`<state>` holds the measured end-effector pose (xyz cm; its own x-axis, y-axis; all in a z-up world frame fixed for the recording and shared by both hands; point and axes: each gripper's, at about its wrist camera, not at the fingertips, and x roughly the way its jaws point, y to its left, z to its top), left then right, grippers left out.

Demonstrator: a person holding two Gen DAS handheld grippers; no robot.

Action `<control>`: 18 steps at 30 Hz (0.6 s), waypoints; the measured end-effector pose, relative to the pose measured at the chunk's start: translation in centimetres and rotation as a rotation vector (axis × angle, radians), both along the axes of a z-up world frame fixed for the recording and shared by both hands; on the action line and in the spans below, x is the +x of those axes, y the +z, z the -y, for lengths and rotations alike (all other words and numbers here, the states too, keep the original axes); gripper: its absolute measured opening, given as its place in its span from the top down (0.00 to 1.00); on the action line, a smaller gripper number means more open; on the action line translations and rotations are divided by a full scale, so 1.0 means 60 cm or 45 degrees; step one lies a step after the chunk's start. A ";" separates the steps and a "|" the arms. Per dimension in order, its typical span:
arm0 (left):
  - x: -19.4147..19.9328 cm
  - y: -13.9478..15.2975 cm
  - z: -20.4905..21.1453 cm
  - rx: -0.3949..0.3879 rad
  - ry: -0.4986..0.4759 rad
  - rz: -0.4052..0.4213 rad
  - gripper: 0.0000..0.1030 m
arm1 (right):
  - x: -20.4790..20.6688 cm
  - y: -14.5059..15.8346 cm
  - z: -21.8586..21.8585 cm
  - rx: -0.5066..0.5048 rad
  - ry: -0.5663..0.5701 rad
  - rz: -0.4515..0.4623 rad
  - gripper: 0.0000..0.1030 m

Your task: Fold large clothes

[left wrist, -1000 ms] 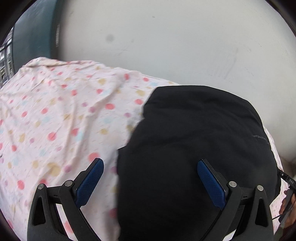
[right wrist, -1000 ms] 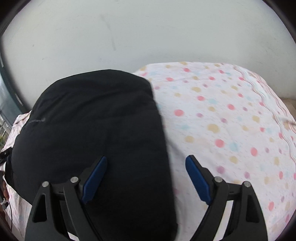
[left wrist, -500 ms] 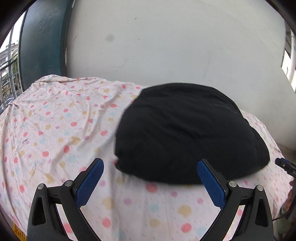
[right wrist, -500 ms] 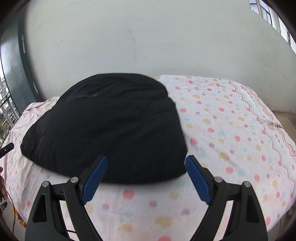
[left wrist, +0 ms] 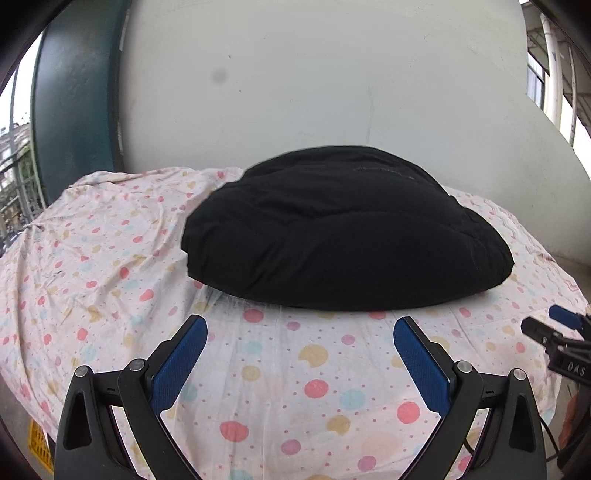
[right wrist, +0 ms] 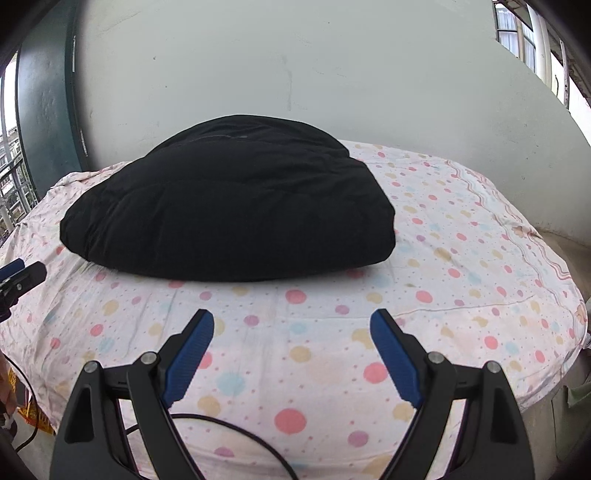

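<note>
Both tools (left wrist: pixel 300 328) (right wrist: pixel 291 323) pulled back, wide open, empty; folded black garment (left wrist: pixel 347 229) beyond tips.

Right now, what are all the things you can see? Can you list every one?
black folded garment: one, black, lying on the sheet, toward the wall side.
polka-dot sheet: one, white-pink with coloured dots, spread over the whole surface under the garment.
wall: one, off-white, behind the bed.
dark frame: one, dark teal, left of the wall.
windows: some, upper right edge.
cable: one, black, across the near edge of the sheet.
left gripper: one, black with blue pads, open, empty, short of the garment.
right gripper: one, black with blue pads, open, empty, short of the garment.
</note>
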<state>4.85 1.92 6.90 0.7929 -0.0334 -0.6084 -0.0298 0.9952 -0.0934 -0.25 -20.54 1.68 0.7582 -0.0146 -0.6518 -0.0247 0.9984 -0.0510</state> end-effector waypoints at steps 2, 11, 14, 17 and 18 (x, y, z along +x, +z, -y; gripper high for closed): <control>-0.009 0.003 0.010 0.031 0.024 0.020 0.03 | -0.005 -0.003 -0.005 0.013 0.020 0.002 0.16; -0.019 -0.002 0.016 0.082 0.079 0.017 0.03 | -0.015 -0.015 -0.023 0.048 0.044 0.000 0.16; -0.016 -0.006 0.018 0.089 0.076 0.004 0.03 | -0.014 -0.018 -0.030 0.046 0.048 -0.005 0.16; -0.013 -0.010 0.023 0.104 0.072 -0.008 0.03 | -0.013 -0.020 -0.037 0.032 0.052 -0.009 0.16; -0.013 -0.011 0.026 0.109 0.070 -0.008 0.03 | -0.012 -0.021 -0.038 0.031 0.053 -0.011 0.16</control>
<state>4.10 0.39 6.21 0.7881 0.0625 -0.6124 -0.0847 0.9964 -0.0074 -0.95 -18.27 0.39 0.7521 0.0332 -0.6582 -0.0668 0.9974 -0.0260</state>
